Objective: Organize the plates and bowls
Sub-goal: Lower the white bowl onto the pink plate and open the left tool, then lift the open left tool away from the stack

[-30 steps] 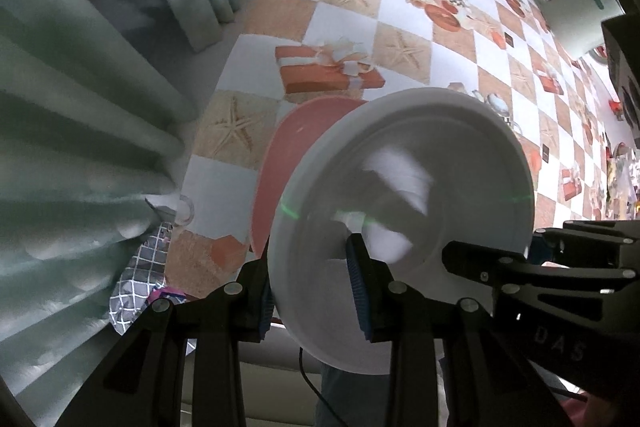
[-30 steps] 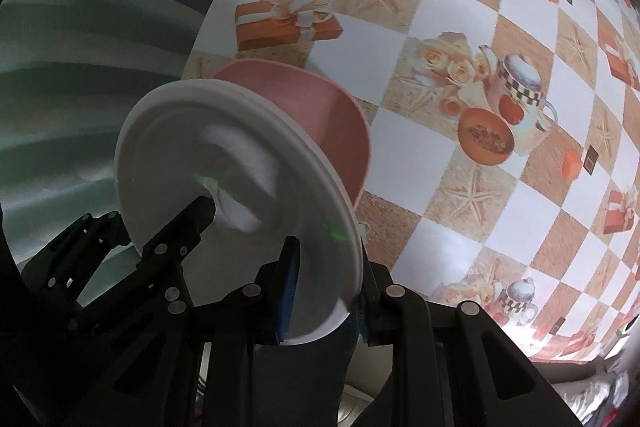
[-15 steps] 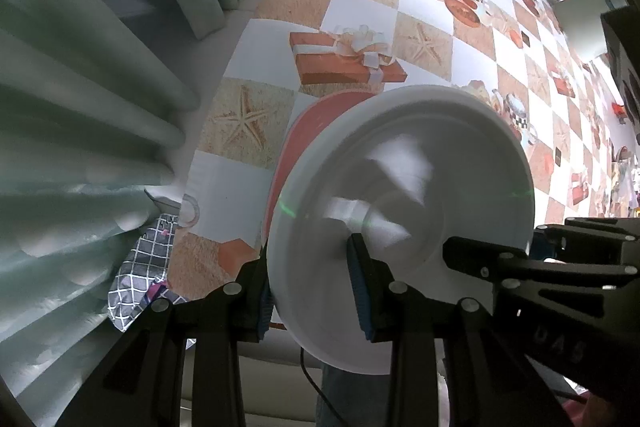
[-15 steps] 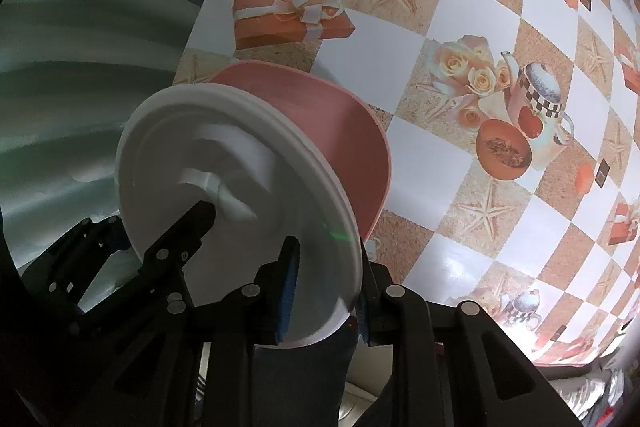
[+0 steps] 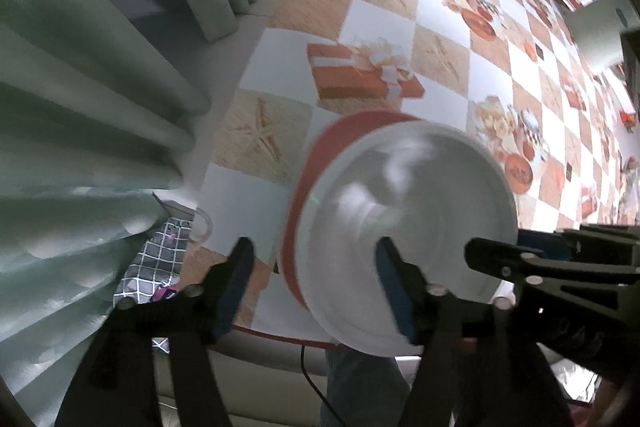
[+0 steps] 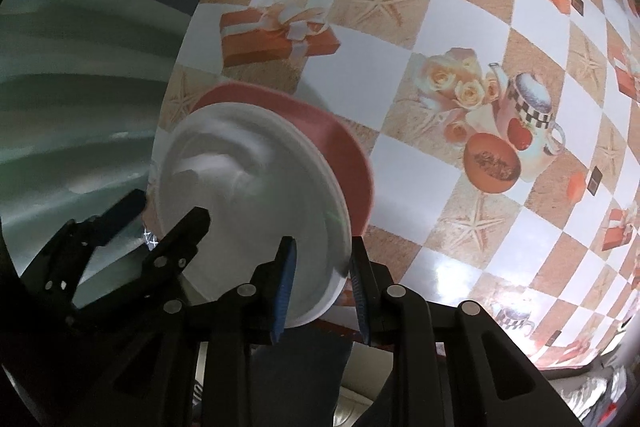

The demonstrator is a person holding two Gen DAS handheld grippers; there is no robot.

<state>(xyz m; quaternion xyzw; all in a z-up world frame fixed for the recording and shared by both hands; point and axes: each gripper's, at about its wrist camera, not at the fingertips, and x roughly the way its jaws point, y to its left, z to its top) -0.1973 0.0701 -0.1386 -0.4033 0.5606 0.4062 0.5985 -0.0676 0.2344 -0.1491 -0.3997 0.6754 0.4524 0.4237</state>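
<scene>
Stacking step: I see the white plate point(image 6: 256, 211) over the pink plate point(image 6: 344, 155) at the table's point(image 6: 400, 75) near edge, right gripper point(image 6: 320, 283) pinching both rims, left gripper point(image 5: 316, 283) jaws just spreading clear; next I release right

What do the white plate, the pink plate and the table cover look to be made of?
White plate: glossy and opaque, with soft window glare; ceramic or melamine, cannot tell which.
Pink plate: smooth, duller sheen, thin rim; probably plastic or melamine.
Table cover: printed checks with sharp glare patches and a wipe-clean look; likely vinyl oilcloth.
</scene>
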